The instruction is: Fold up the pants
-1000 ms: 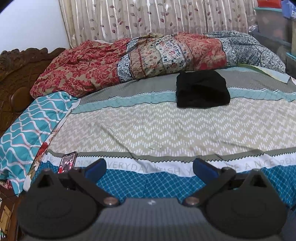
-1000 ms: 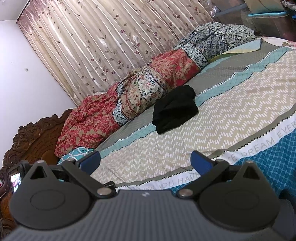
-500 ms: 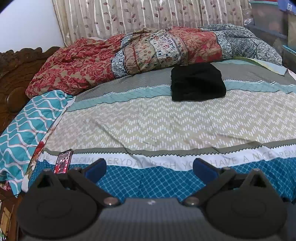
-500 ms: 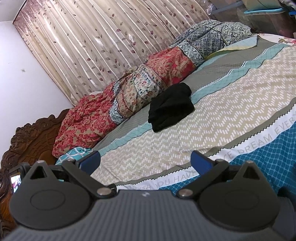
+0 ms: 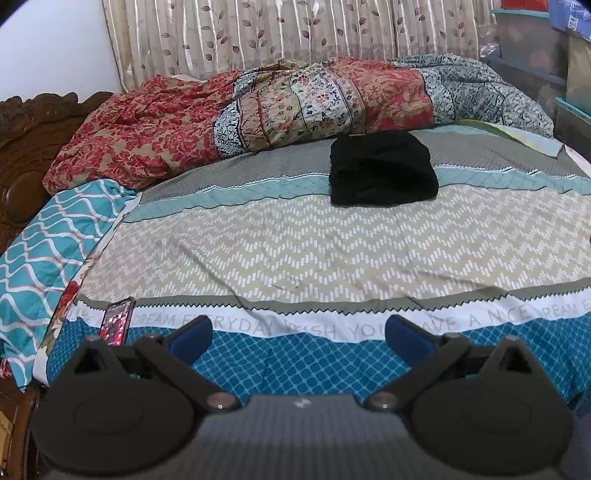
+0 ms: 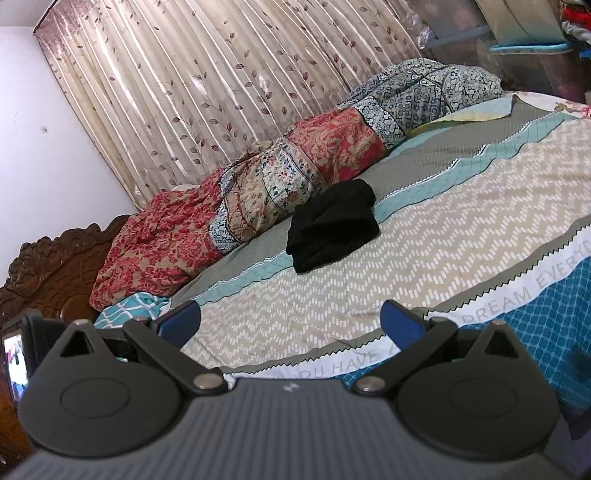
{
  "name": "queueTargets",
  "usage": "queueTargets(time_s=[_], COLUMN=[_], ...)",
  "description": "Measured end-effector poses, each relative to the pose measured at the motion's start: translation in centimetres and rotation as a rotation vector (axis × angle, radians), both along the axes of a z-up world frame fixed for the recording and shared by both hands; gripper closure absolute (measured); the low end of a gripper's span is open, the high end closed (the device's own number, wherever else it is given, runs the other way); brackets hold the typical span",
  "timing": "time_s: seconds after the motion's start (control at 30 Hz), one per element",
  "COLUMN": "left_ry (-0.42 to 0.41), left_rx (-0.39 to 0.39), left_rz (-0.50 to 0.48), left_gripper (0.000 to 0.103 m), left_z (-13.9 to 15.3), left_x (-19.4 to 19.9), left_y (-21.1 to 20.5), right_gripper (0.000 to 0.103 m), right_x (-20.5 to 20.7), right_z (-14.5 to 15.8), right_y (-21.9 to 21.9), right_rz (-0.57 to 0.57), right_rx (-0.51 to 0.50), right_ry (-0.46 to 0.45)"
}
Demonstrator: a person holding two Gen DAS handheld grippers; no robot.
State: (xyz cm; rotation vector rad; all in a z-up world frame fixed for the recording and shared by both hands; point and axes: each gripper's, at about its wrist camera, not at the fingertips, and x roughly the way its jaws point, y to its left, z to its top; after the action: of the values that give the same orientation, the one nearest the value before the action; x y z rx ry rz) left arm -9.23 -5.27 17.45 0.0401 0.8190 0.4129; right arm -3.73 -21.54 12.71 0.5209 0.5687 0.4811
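Your left gripper hangs over the near edge of the bed, jaws spread wide and holding nothing. Your right gripper is the same: wide apart, empty, above the near edge, with its view tilted.

The pants lie folded into a compact black bundle toward the far edge of the bed, across the grey and pale teal bands of the sheet, well apart from both grippers. They are so dark that the folds and layers are hard to make out; you can only see creases on the front face. In the right view the pants sit near the quilt, and you cannot tell whether the two touch.

The quilt is bunched along the far edge, hiding the bottom of the curtain. A phone lies by the near left corner, its lower end hidden behind your left gripper's body. The carved headboard is cut off at the left border. Printed words on the sheet's white band are partly covered by the fingers.
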Motion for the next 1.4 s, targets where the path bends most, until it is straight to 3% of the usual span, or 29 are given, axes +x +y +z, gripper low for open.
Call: queueTargets(time_s=[0.47,1.4], left_ry=[-0.080,-0.110], left_rx=[-0.001,0.011], left_rz=[-0.002,-0.002], left_gripper=[0.000,0.000], left_z=[2.3,2.5], left_x=[-1.1,-1.7], left_y=[0.0,-0.3], right_gripper=[0.000,0.000], right_x=[-0.3,-0.7], right_z=[0.5,0.5], right_y=[0.8,0.9], right_rz=[0.000,0.000], right_rx=[-0.038,-0.045], right_ry=[-0.040,-0.043])
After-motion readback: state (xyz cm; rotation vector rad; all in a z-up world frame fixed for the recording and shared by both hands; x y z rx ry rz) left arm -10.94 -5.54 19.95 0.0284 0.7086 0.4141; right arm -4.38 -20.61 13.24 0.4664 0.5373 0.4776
